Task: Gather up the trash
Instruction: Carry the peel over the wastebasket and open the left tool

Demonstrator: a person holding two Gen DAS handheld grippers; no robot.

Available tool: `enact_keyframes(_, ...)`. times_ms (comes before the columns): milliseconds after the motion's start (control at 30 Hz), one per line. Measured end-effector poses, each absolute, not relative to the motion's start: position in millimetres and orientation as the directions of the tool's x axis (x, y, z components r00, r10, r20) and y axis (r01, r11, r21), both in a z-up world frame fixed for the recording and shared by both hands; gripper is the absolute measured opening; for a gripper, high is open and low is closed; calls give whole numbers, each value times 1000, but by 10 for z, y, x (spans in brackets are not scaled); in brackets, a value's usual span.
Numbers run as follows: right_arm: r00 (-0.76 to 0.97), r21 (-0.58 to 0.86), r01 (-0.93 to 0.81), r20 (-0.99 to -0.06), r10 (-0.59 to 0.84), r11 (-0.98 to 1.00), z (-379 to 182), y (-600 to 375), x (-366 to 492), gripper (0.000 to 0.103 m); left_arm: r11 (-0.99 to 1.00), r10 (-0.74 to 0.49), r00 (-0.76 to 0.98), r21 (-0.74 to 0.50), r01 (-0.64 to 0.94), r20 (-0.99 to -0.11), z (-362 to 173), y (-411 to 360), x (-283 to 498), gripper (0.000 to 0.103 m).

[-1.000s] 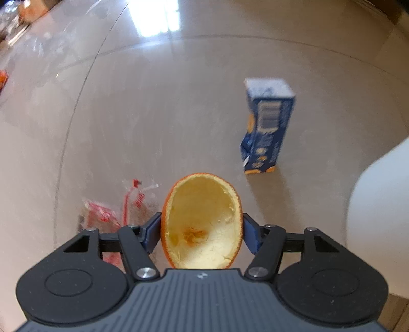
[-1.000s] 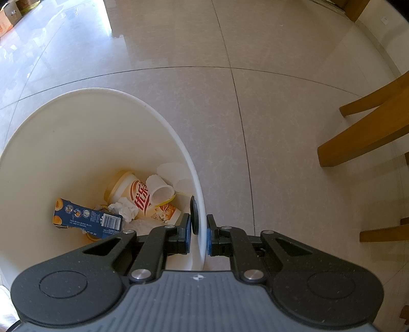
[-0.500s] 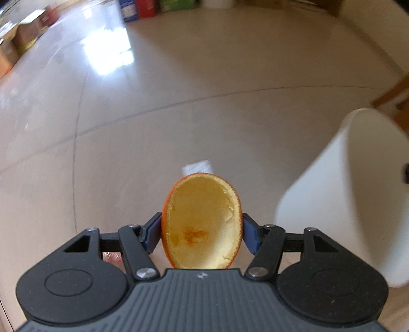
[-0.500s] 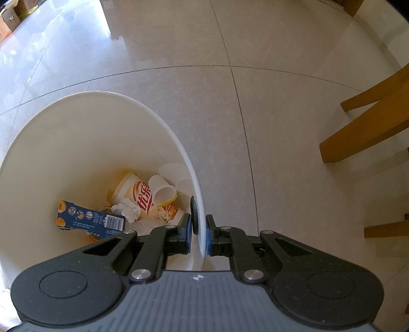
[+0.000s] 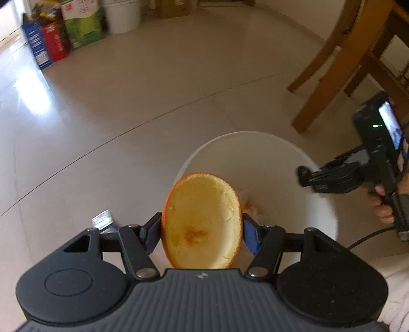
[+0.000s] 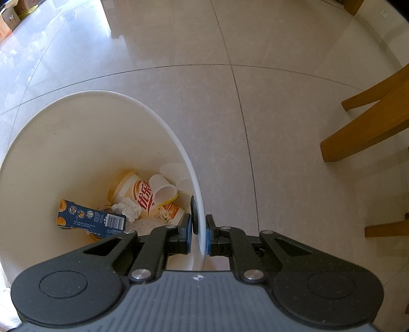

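Note:
My left gripper point(image 5: 202, 233) is shut on a hollowed half orange peel point(image 5: 202, 222), its pale inside facing the camera. The peel hangs above the near rim of the white trash bin point(image 5: 255, 153). My right gripper point(image 6: 199, 233) is shut on the rim of that white trash bin point(image 6: 176, 143), one pad inside and one outside. In the left wrist view the right gripper point(image 5: 332, 176) shows at the bin's right side, held by a hand point(image 5: 383, 201). Inside the bin lie a blue carton point(image 6: 89, 217), a printed paper cup point(image 6: 143, 196), a small white cup point(image 6: 162, 189) and crumpled tissue point(image 6: 129, 208).
Wooden chair legs point(image 5: 340, 61) stand right of the bin; more chair legs point(image 6: 368, 127) show in the right wrist view. A blue carton's top point(image 5: 103, 221) peeks out on the floor left of the peel. Coloured boxes point(image 5: 53, 43) and a white bucket point(image 5: 121, 15) line the far wall.
The left gripper rose and swung right with the peel, from over the floor by the standing blue carton and red wrapper to above the bin. The right gripper kept still on the rim.

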State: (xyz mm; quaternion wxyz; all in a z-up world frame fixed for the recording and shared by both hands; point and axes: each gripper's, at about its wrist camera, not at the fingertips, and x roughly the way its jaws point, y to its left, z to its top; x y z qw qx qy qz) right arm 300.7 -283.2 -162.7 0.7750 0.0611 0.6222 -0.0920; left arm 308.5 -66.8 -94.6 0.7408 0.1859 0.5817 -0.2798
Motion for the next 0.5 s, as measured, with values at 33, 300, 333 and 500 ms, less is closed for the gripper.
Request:
enact_keyframes(33,205,-19,219,-977,-65,976,-1627,-2835,3009,12,765,-208,163,-56,641,-964,-943,-753,3048,64)
enact_keyframes(300,191,-12,226,-980,-56,974,-1616,-2854,3031,11,751,-226,160,-67,657,-961,-994,-959,3021,79)
enact_keyframes(333,190,-10,230,-980,-55,973,-1611,-2859,3030,11,756,-230,162,-71,650,-960,-990,-943,3019,79)
enact_keyframes(500,198,-3,239,-979,-52,971,-1577,-2879,3047,11,780,-239,178,-80,620,-955,-977,-811,3052,81)
